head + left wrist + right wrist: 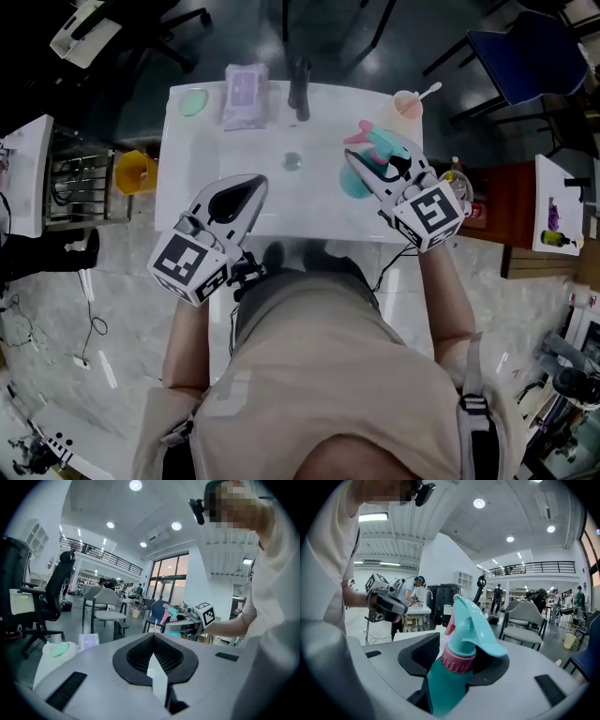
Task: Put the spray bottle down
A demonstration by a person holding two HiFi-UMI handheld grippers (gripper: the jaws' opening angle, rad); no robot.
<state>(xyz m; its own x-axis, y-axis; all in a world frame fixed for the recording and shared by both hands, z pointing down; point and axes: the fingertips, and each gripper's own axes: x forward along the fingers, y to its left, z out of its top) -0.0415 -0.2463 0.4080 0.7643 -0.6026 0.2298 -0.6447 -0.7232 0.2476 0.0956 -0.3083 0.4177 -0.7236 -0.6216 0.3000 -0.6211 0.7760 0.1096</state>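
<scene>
Your right tongs (361, 167) clamp the teal spray bottle (459, 634) over the tabletop's (272, 214) right edge for lowering, left tongs (251, 187) closed, empty.

Spray bottle (172, 613) (teal, pink trigger) is held in the right gripper (177, 625). Below-left of the bottle, the left gripper (153, 641) jaws seem pressed together.

Spray bottle (451, 686) base behind R gripper (457, 660)
</scene>
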